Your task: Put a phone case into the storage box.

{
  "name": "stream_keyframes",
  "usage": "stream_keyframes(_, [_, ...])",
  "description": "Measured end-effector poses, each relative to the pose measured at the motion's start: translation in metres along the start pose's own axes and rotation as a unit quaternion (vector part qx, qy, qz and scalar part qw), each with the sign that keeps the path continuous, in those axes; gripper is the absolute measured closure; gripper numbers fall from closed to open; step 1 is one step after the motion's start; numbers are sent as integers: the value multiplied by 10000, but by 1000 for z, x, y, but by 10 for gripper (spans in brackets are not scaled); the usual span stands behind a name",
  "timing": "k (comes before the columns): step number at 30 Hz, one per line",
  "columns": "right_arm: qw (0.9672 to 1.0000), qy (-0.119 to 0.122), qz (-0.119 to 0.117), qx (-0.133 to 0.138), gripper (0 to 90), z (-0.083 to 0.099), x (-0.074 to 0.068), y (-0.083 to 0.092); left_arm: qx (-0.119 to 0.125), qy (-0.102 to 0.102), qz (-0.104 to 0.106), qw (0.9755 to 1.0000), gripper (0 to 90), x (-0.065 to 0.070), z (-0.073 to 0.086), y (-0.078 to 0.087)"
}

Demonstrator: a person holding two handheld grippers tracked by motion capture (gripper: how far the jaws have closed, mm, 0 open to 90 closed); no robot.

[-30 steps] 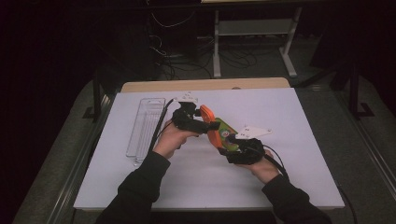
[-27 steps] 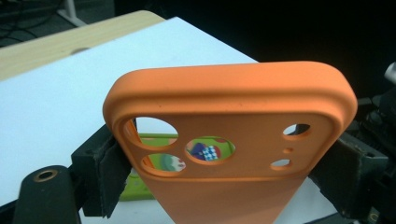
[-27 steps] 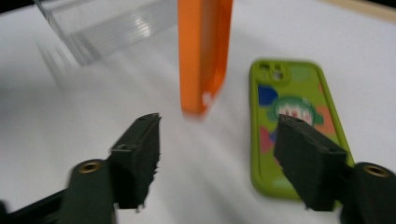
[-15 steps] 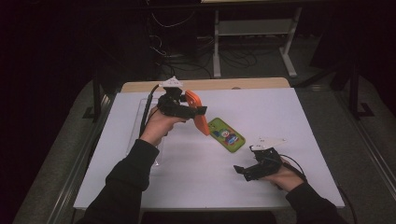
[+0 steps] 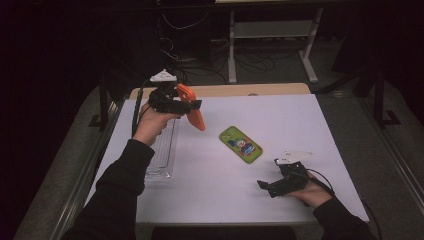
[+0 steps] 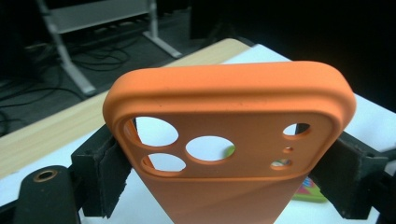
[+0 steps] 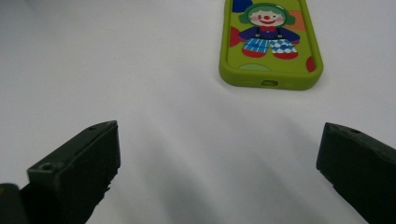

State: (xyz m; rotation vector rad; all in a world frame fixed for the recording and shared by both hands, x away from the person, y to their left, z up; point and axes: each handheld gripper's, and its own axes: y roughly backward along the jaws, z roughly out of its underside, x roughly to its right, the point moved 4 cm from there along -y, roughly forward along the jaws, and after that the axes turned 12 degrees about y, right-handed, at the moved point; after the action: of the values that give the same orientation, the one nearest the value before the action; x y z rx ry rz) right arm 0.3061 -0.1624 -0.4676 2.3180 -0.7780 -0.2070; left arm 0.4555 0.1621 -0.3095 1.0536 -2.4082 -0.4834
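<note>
An orange phone case hangs above the table's back left, and my left gripper is shut on its sides. In the left gripper view the case stands upright with its camera holes facing me, and the black pads press on both edges. A green phone case with a clown picture lies flat in the middle of the table. My right gripper rests low near the front right, pointing toward the green case. Its jaws have just been opening and now stand wide with nothing between them.
A clear plastic tray lies along the left side of the white table, under my left forearm. A wooden strip runs along the far edge. Beyond it are cables and metal stand legs on the dark floor.
The left gripper lifted the orange case off the green one and carried it up to the back left. The right gripper let go and drew back to the front right.
</note>
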Motion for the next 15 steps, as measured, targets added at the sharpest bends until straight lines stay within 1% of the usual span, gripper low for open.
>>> stream_keyframes(2, [10000,67,-12,-28,0,0,-1,-1,47,-2,-156,9999,145,-7,-3,3])
stream_keyframes(3, [10000,37,-22,-41,0,0,-1,-1,75,13,-229,9997,145,-11,-5,5])
stream_keyframes(4, [10000,56,-21,-40,0,0,-1,-1,79,-14,-350,9994,145,-16,-8,7])
stream_keyframes(5, [10000,70,-17,-30,0,0,-1,-2,104,-21,-420,9991,145,-19,-9,8])
stream_keyframes(6, [10000,79,-20,-35,0,0,-1,-2,130,-37,-555,9984,145,-24,-11,10])
stream_keyframes(8, [10000,61,-33,-45,0,0,-2,-2,172,-14,-737,9971,145,-31,-15,12])
stream_keyframes(9, [10000,35,-41,-48,0,0,-2,-2,209,9,-867,9960,145,-37,-17,14])
stream_keyframes(10, [10000,37,-37,-56,0,1,-2,-2,188,10,-926,9955,145,-39,-17,14])
stream_keyframes(12, [10000,47,-42,-55,0,1,-2,-2,229,87,-1171,9928,145,-49,-19,16])
stream_keyframes(15, [10000,45,-47,-58,0,1,-2,-2,267,225,-1549,9873,145,-63,-19,15])
